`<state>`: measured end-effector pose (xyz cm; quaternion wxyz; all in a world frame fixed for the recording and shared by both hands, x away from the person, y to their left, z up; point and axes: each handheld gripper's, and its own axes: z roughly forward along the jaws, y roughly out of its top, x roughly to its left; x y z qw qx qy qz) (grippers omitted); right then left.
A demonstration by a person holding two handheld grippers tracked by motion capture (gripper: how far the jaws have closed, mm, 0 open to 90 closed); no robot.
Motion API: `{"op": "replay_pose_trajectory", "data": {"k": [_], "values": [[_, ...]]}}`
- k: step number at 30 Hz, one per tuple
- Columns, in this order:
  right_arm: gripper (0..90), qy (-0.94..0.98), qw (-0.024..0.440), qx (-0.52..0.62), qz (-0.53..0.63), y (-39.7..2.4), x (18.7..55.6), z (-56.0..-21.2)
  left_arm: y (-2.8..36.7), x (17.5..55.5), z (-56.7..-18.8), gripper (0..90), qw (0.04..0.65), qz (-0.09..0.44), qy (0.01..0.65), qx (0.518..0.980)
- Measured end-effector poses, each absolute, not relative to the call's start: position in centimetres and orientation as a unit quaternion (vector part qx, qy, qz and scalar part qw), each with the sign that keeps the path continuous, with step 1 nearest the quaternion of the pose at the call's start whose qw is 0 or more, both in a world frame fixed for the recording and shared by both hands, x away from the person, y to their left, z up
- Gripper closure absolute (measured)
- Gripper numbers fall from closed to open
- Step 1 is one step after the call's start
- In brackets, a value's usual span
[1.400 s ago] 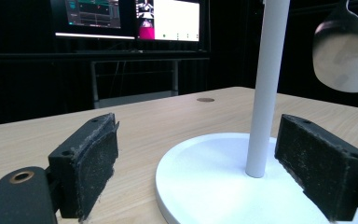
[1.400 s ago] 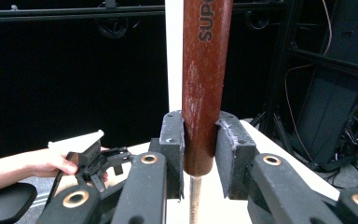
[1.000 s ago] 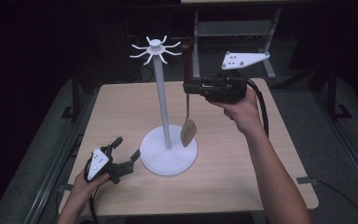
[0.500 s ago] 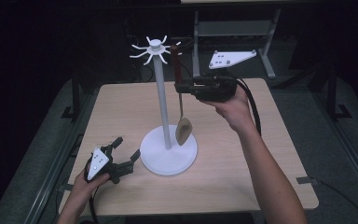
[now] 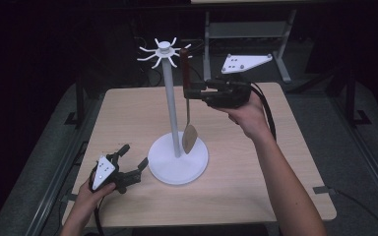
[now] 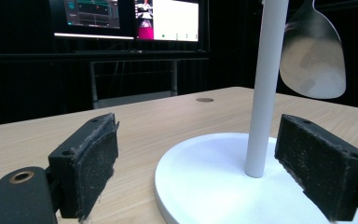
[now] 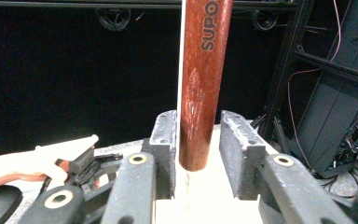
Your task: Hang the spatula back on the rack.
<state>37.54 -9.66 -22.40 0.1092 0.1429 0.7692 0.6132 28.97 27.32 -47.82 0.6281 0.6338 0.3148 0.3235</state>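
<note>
Dark surroundings enclosed the wooden table (image 5: 256, 162). The right gripper's (image 5: 193, 91) fingers (image 7: 235, 149), just opened, flanked the spatula's (image 5: 189, 132) red handle with a gap on the right side; the spatula was hung from the white stand (image 5: 170, 98). The left gripper (image 5: 130, 164) was held open near the stand's base.

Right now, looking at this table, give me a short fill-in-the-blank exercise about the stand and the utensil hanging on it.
1. The spatula hangs from a hook at the top of the white ____.
2. The spatula's handle, seen between the right gripper's jaws, is dark ____ wood.
3. The left gripper rests low on the table with its jaws ____, astride the stand's round base.

Missing words: stand; red; open
</note>
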Motion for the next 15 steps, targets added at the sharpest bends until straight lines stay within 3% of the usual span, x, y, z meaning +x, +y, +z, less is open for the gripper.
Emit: {"op": "replay_pose_trajectory", "data": {"k": [15], "values": [[53.9,0.781,0.1,0.171,0.592,-12.4,37.1,-24.4,27.3,29.0,-47.8,12.6,0.629,0.324,0.315,0.633]]}}
